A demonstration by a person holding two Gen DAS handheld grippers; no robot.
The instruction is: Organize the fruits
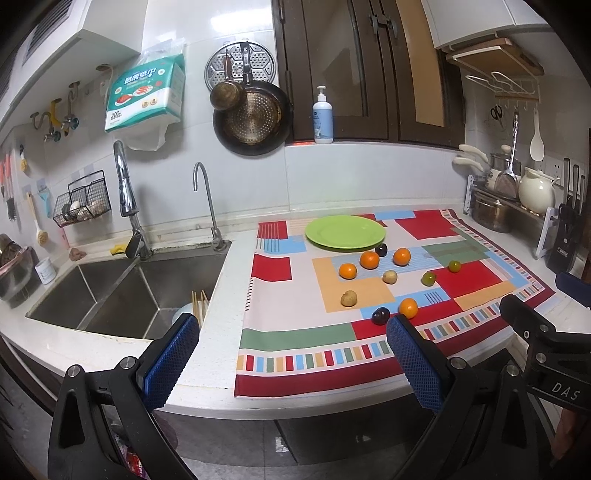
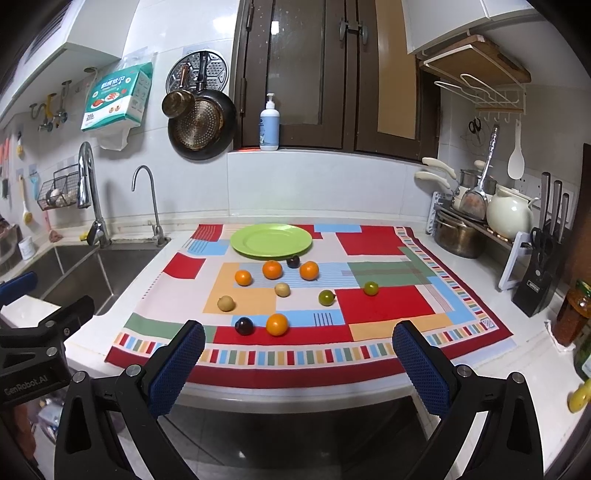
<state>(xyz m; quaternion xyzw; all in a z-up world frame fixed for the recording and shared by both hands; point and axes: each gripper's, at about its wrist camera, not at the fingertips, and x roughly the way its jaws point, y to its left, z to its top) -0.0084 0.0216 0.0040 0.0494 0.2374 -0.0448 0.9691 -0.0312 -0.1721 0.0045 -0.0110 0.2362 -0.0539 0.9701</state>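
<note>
In both views we look forward from in front of the white counter's [image 1: 221,280] front edge, slightly above it, towards the tiled back wall. The left wrist view stands further left, so the steel sink [image 1: 122,291] fills its left part. The right wrist view faces the colourful patterned cloth [image 2: 384,302] squarely. Both views share the cloth, the round green plate [image 2: 271,240] and the fruits near it.

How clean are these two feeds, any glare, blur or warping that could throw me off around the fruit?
Left wrist view: sharp on the round green plate and nearest orange; fisheye bends the white counter edge, corners go black, soft glare on the glossy white wall tiles. Right wrist view: equally sharp; patterned cloth evenly lit, fruit shadows faint, the same edge curvature and dark corners.
</note>
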